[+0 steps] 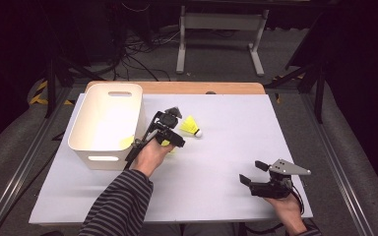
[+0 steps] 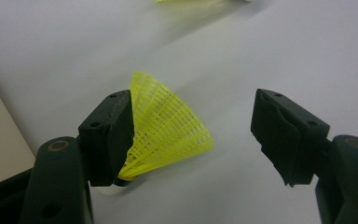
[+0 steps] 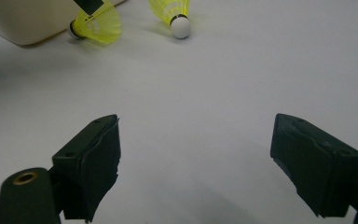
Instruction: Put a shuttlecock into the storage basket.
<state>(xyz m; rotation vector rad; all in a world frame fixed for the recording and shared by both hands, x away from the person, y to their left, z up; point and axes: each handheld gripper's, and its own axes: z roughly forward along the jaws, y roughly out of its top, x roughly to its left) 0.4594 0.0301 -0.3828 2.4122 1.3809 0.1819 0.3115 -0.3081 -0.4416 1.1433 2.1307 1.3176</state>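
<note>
A yellow shuttlecock lies on the white table between the jaws of my left gripper. Its skirt leans against the left jaw, while the right jaw stands well clear of it, so the gripper is open. In the high view this gripper hovers just right of the white bin, with a bit of that shuttlecock peeking out beneath the hand. A second yellow shuttlecock with a white cork lies just to the right. My right gripper rests near the front right of the table, open and holding nothing.
The right gripper view looks across bare table from my right gripper to both shuttlecocks and the bin's wall. A wooden table edge runs along the back, with stands and cables on the floor beyond.
</note>
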